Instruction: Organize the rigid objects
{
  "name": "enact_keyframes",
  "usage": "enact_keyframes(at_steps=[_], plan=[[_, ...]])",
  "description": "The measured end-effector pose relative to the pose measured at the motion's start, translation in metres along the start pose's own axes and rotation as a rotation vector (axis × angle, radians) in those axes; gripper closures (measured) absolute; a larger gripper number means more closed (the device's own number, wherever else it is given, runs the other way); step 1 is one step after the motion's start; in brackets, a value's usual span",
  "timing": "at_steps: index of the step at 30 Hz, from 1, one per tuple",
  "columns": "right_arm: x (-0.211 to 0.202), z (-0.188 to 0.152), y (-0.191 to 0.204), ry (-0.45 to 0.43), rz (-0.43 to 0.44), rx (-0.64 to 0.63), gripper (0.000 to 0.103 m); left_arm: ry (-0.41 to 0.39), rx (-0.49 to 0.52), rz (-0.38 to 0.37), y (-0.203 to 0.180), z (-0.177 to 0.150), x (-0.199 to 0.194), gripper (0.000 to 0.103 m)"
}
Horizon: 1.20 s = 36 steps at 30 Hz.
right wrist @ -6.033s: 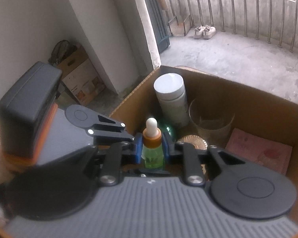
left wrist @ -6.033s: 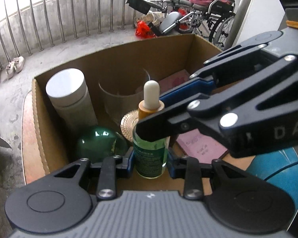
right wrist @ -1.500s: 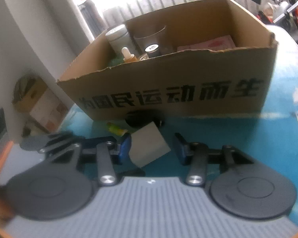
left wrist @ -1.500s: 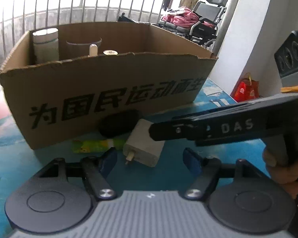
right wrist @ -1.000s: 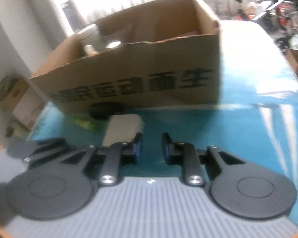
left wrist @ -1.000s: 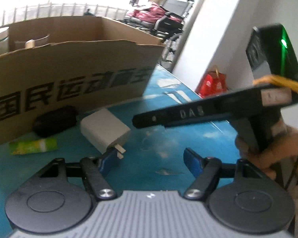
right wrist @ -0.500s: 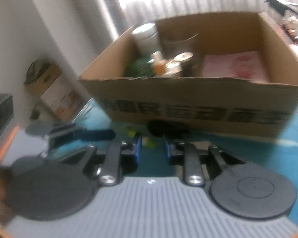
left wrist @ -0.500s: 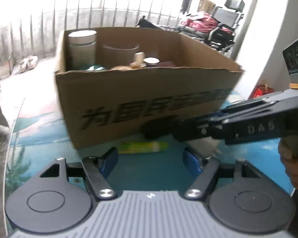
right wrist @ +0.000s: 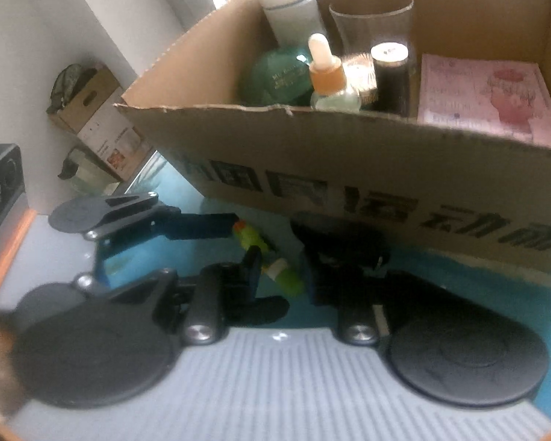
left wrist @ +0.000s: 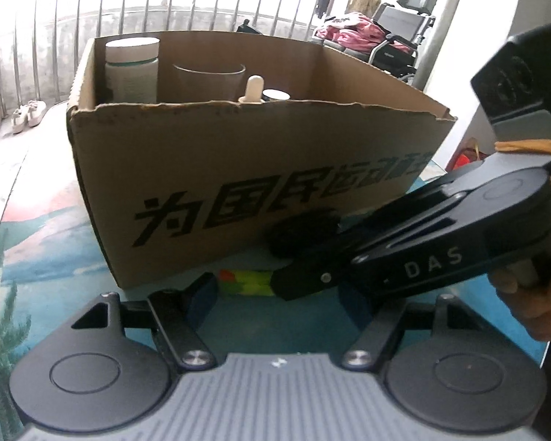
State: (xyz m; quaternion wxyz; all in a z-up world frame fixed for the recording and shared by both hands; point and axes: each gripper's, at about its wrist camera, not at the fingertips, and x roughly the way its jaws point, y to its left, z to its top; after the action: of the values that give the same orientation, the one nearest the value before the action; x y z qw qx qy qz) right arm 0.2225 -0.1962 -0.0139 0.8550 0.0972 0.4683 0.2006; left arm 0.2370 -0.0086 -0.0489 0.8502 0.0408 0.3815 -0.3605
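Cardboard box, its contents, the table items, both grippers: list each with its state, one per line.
Cardboard box: open-topped, on the table.
White jar: upright, lid on.
Glass cup: upright.
Dropper bottle: upright, capped.
Pink booklet: flat in box.
Green tube: lying on table outside the box.
Left gripper: open, empty.
Right gripper: jaws opening, astride the tube, not pressing.

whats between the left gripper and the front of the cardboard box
A small green and yellow tube lies on the blue tabletop between the left gripper and the cardboard box, seen in the left wrist view. The right gripper reaches across it.
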Motion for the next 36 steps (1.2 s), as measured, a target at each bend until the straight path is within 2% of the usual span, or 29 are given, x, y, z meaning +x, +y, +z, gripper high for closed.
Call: enact_keyframes(at_steps=[9, 26, 29, 32, 36], plan=[[-0.004, -0.015, 0.006, 0.004, 0.007, 0.026, 0.078, 0.018, 0.017, -0.006, -0.016, -0.014, -0.007, 0.028], [-0.042, -0.072, 0.024, 0.009, 0.001, 0.092, 0.076, 0.039, 0.027, -0.052, -0.049, -0.049, -0.033, 0.027], [-0.055, -0.082, 0.016, -0.027, 0.004, 0.147, 0.073, 0.041, 0.026, -0.06, -0.052, -0.055, -0.039, 0.027], [-0.076, -0.091, 0.001, -0.079, 0.03, 0.258, 0.073, 0.04, 0.031, -0.067, -0.053, -0.058, -0.047, 0.027], [-0.099, -0.105, -0.021, -0.135, 0.055, 0.398, 0.073, -0.001, 0.032, -0.054, -0.051, -0.056, -0.06, 0.027]])
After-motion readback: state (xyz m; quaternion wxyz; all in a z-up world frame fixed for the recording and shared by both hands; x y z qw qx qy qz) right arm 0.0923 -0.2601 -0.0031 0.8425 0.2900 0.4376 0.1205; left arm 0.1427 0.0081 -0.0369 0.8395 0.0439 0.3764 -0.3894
